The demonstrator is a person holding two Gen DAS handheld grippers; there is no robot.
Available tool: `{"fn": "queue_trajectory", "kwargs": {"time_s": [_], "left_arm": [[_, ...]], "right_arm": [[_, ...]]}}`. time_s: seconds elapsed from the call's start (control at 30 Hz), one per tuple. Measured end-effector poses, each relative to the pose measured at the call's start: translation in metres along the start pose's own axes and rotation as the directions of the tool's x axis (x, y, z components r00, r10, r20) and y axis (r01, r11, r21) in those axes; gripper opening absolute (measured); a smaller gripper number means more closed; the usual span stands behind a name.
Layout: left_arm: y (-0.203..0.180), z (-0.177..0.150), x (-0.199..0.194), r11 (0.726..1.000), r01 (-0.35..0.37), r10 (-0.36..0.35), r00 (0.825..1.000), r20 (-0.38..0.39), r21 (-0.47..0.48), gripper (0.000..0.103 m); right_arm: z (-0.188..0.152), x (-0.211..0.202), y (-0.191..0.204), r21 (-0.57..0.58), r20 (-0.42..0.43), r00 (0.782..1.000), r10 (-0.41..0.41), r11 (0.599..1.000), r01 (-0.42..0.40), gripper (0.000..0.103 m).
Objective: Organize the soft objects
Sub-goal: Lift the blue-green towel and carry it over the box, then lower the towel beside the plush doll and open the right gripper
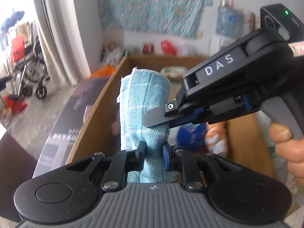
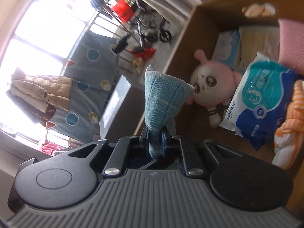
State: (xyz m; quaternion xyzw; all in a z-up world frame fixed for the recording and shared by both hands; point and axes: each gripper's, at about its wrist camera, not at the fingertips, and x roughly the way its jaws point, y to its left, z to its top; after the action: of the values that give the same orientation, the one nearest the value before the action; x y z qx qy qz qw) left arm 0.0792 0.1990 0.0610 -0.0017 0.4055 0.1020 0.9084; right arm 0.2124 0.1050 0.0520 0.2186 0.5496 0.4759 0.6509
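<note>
Both claws, left (image 1: 153, 153) and right (image 2: 155, 139), pinch the cloth (image 1: 145, 102) above the box (image 1: 98, 102). Lower it gently beside the bunny (image 2: 210, 83).

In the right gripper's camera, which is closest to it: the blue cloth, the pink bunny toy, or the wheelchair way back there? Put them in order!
1. Blue cloth: pinched in the right gripper jaws, touching it.
2. Pink bunny toy: inside the cardboard box, just beyond the cloth, to the right.
3. Wheelchair: far off on the floor by the window, outside the box.
</note>
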Motion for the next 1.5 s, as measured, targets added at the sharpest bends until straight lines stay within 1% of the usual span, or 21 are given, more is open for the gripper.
{"fn": "queue_trajectory", "kwargs": {"time_s": [0.07,0.13,0.17,0.2,0.3,0.37,0.43,0.6,0.73,0.8,0.83,0.87,0.9,0.97,1.03,1.13,1.23,1.3,1.4,1.43,1.5], "left_arm": [[0.008,-0.001,0.01,1.0,-0.019,0.019,0.999,-0.03,0.01,0.02],[0.015,-0.006,0.015,0.999,-0.033,0.034,0.998,-0.053,0.023,0.022],[0.018,-0.006,0.018,0.999,-0.042,0.044,0.997,-0.064,0.027,0.029],[0.02,-0.005,0.02,0.998,-0.052,0.055,0.996,-0.068,0.032,0.032],[0.018,-0.007,0.021,0.996,-0.072,0.075,0.996,-0.052,0.047,0.036],[0.019,-0.009,0.018,0.995,-0.082,0.084,0.996,-0.033,0.058,0.039],[0.023,-0.01,0.018,0.995,-0.075,0.077,0.997,-0.023,0.063,0.039],[0.027,-0.015,0.021,0.997,-0.046,0.048,0.998,-0.031,0.059,0.041],[0.029,-0.017,0.023,0.998,-0.037,0.039,0.999,-0.036,0.053,0.045],[0.03,-0.018,0.023,0.998,-0.033,0.035,0.999,-0.034,0.052,0.05],[0.03,-0.019,0.022,0.998,-0.032,0.034,0.999,-0.03,0.053,0.051],[0.03,-0.02,0.02,0.998,-0.031,0.032,0.999,-0.025,0.052,0.055],[0.03,-0.02,0.019,0.998,-0.03,0.031,0.999,-0.02,0.051,0.056],[0.029,-0.022,0.017,0.998,-0.03,0.03,0.999,-0.012,0.047,0.057],[0.028,-0.023,0.013,0.999,-0.031,0.032,0.999,-0.005,0.042,0.058],[0.027,-0.024,0.004,0.999,-0.025,0.024,1.0,0.015,0.03,0.063],[0.023,-0.025,-0.009,1.0,-0.023,0.021,0.998,0.057,0.022,0.071],[0.018,-0.026,-0.02,0.999,-0.03,0.027,0.995,0.094,0.024,0.078],[0.006,-0.027,-0.04,0.999,-0.032,0.029,0.989,0.145,0.022,0.083],[0.001,-0.027,-0.047,0.999,-0.024,0.019,0.987,0.161,0.026,0.084],[-0.01,-0.028,-0.059,0.999,-0.007,0.0,0.982,0.19,0.033,0.091]], "right_arm": [[0.008,0.019,-0.008,0.046,-0.037,0.999,-0.004,0.999,0.005,0.011],[0.015,0.034,-0.013,0.073,-0.063,0.998,-0.013,0.997,0.017,0.011],[0.018,0.042,-0.016,0.088,-0.075,0.997,-0.016,0.996,0.022,0.011],[0.019,0.05,-0.02,0.103,-0.088,0.996,-0.021,0.994,0.03,0.011],[0.024,0.072,-0.034,0.15,-0.138,0.99,-0.034,0.987,0.055,0.011],[0.022,0.084,-0.039,0.159,-0.169,0.984,-0.049,0.984,0.076,0.011],[0.02,0.094,-0.042,0.159,-0.192,0.979,-0.07,0.982,0.102,0.011],[0.015,0.112,-0.047,0.159,-0.233,0.966,-0.108,0.976,0.147,0.012],[0.013,0.122,-0.05,0.158,-0.246,0.958,-0.146,0.969,0.189,0.016],[0.012,0.122,-0.05,0.156,-0.251,0.956,-0.153,0.968,0.196,0.027],[0.013,0.119,-0.048,0.157,-0.253,0.953,-0.165,0.965,0.208,0.039],[0.012,0.118,-0.046,0.145,-0.247,0.953,-0.177,0.965,0.217,0.047],[0.012,0.114,-0.042,0.123,-0.231,0.955,-0.183,0.969,0.216,0.048],[0.011,0.108,-0.034,0.099,-0.21,0.959,-0.192,0.971,0.216,0.055],[0.009,0.101,-0.025,0.079,-0.185,0.965,-0.188,0.975,0.205,0.056],[0.005,0.089,-0.012,0.04,-0.141,0.974,-0.178,0.982,0.185,0.061],[0.001,0.07,0.001,0.01,-0.088,0.984,-0.156,0.987,0.158,0.066],[-0.003,0.051,0.008,-0.012,-0.043,0.989,-0.141,0.99,0.14,0.067],[-0.007,0.016,0.011,-0.041,0.03,0.996,-0.083,0.996,0.084,0.071],[-0.01,0.002,0.014,-0.057,0.059,0.996,-0.064,0.996,0.067,0.073],[-0.019,-0.032,0.014,-0.095,0.119,0.992,-0.034,0.994,0.045,0.075]]}}
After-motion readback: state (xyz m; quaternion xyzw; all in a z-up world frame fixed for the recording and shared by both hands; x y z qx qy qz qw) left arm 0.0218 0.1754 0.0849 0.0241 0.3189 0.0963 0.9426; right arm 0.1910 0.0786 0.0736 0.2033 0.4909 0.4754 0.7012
